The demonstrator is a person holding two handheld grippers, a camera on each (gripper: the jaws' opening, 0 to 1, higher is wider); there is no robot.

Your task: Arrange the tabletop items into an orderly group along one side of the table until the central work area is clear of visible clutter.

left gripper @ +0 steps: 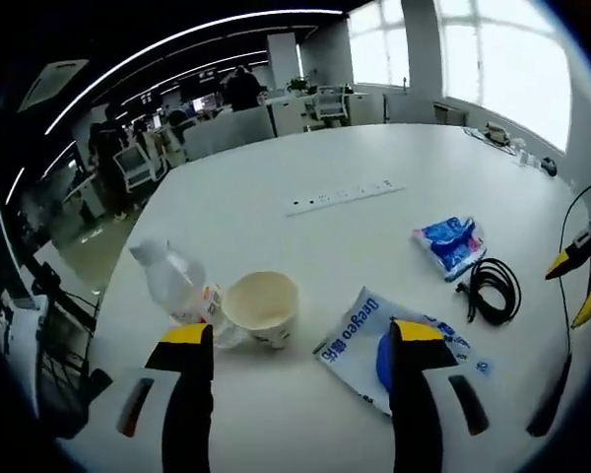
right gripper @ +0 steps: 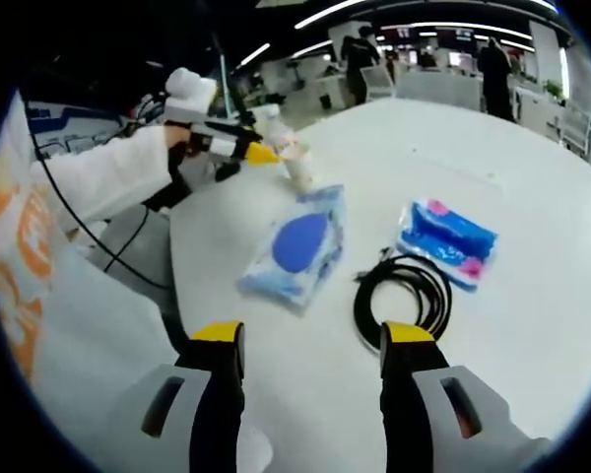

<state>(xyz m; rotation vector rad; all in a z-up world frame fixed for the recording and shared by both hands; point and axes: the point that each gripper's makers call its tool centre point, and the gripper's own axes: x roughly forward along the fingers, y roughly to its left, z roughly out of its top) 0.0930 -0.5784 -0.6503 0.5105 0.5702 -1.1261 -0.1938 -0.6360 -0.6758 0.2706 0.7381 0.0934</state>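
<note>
left gripper view: a cream paper cup [left gripper: 262, 307] stands on the white table [left gripper: 305, 158] at 12 o'clock from the left gripper [left gripper: 300, 340], just past its yellow-tipped jaws, which stand apart and hold nothing. touching the cup at its 9 o'clock lies a clear plastic bottle [left gripper: 172, 279], on its side. at 3 o'clock from the cup lies a flat blue-and-white wipes pack [left gripper: 360, 340], its print reading "deeyeo" upside down; the right-hand jaw covers part of it. a coiled black cable [left gripper: 492, 289] lies at 2 o'clock from the pack, and a small blue tissue packet [left gripper: 449, 243] at 11 o'clock from the cable. a white power strip [left gripper: 343, 196] lies farther up the table.

right gripper view: the right gripper [right gripper: 312, 340] hovers with its jaws apart and nothing between them. the cable [right gripper: 404, 294] lies at 12 o'clock, the wipes pack [right gripper: 295, 246] at 11 o'clock, the tissue packet [right gripper: 446, 239] at 1 o'clock. the left gripper [right gripper: 261, 154] enters from 10 o'clock, held by a white sleeve [right gripper: 103, 177], its tip beside the bottle [right gripper: 281, 138].

the room is an open office with ceiling light strips, desks, chairs, bright windows and people standing in the distance.
</note>
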